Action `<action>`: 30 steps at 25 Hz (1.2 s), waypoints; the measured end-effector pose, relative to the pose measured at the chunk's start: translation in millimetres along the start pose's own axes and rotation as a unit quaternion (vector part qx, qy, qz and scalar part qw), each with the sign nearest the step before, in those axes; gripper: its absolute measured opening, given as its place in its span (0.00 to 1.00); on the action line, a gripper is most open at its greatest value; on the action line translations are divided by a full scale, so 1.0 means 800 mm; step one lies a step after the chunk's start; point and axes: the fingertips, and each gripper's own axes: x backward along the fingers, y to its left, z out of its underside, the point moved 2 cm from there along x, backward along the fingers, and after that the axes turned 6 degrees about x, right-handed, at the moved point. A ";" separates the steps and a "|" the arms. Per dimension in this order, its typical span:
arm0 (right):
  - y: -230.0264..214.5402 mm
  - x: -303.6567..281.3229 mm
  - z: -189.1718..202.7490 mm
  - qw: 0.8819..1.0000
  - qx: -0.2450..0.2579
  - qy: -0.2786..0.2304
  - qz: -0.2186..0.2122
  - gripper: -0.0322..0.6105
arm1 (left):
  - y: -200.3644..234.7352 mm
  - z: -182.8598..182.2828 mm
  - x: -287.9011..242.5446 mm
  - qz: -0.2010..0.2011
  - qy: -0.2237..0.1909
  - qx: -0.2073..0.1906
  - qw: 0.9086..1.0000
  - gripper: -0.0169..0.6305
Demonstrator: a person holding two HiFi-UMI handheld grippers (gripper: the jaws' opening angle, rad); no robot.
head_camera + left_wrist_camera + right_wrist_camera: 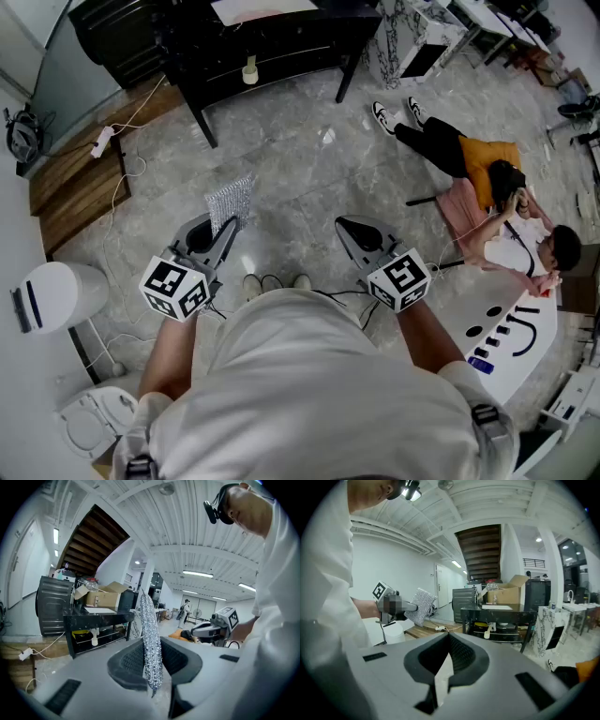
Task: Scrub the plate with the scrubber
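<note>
A silver mesh scrubber (231, 202) sticks up from my left gripper (223, 231), which is shut on it over the grey floor. In the left gripper view the scrubber (151, 634) stands edge-on, pinched between the jaws of the left gripper (151, 654). My right gripper (351, 226) is held level with it to the right, shut with nothing in it; in its own view the right gripper (449, 638) has its pads together. The right gripper view also shows the scrubber (421, 605) at the left. No plate is in any view.
A black table (272, 42) with a low shelf stands ahead. A person (502, 220) sits on the floor at the right, beside a white board (511, 333). A wooden step (80, 187), a power strip (101, 142) and a white bin (52, 295) are at the left.
</note>
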 end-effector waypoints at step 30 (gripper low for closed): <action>-0.398 -0.081 0.010 0.997 -0.001 0.039 0.071 0.15 | 0.109 -0.129 -0.410 0.035 -0.003 0.015 0.999 0.14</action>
